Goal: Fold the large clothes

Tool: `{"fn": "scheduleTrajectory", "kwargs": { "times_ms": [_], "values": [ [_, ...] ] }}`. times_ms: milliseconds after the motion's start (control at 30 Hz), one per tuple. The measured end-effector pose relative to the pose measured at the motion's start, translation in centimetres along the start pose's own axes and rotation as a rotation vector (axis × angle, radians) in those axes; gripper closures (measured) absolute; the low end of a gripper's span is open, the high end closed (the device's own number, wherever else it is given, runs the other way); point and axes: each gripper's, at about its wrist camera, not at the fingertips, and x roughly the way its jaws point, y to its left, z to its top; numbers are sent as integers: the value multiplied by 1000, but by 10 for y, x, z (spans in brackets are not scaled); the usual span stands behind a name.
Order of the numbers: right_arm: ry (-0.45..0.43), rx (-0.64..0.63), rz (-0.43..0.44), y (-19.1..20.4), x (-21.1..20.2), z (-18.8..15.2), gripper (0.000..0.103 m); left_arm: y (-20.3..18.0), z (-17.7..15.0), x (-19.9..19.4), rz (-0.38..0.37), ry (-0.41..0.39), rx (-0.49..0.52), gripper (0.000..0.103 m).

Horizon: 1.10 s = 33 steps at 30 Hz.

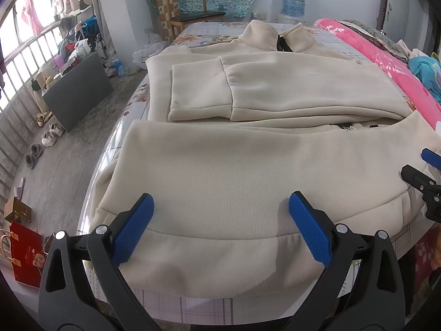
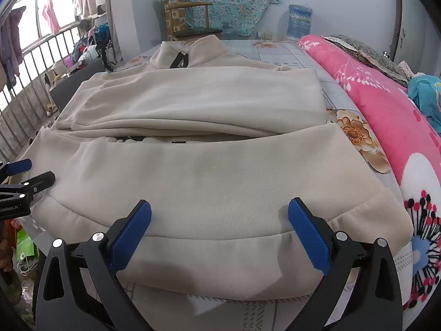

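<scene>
1. Jacket [image 1: 248, 165] lies flat on the bed [image 1: 209, 30], sleeves folded in.
2. Left gripper [image 1: 220, 229] and right gripper [image 2: 219, 233] both gape open at the hem [image 2: 220, 262].
3. I'd pinch both corners evenly, then lift toward the collar [image 1: 275, 34].

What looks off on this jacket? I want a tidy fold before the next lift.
The jacket has a small dark spot on the folded sleeve's cuff, and the bottom fold leaves a gap where the dark zipper peeks out. Both grippers, left and right, are open at the hem.
</scene>
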Motion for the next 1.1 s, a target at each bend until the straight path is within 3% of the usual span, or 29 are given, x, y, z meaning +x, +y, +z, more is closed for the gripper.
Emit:
{"fn": "scheduleTrajectory", "kwargs": {
  "times_ms": [1100],
  "values": [
    [18,-3,-3,-1,2,1,6,-2,3,-1,38,37,-22,8]
  ]
}}
